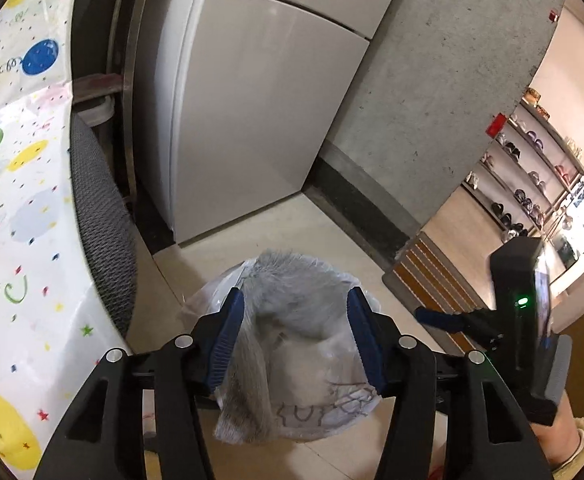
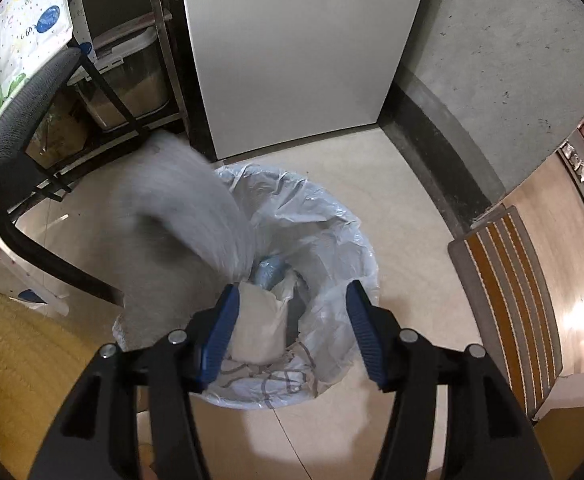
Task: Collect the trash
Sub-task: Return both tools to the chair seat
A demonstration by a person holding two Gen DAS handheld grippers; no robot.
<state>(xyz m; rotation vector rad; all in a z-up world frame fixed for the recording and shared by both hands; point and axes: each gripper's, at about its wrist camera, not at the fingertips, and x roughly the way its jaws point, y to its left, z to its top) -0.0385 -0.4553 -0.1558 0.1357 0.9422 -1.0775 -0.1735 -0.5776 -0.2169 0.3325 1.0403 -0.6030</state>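
- Left gripper [image 1: 295,312]: jaws apart, nothing pinched; a grey cloth [image 1: 288,292] hangs just ahead of and below them, over the trash bin [image 1: 319,412].
- Right gripper [image 2: 292,308]: jaws apart, empty; the bin's plastic liner [image 2: 323,216] lies directly beneath, the blurred cloth to its left.

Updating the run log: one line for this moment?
left claw: open | right claw: open | grey cloth: blurred, draped over bin rim | lined bin: holds trash

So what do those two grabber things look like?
Both are black plastic with open triangle-shaped cut-outs, silver round bolts, and blue ribbed pads on the fingers. That goes for the left gripper and the right gripper. The right one's black body shows a little green light.
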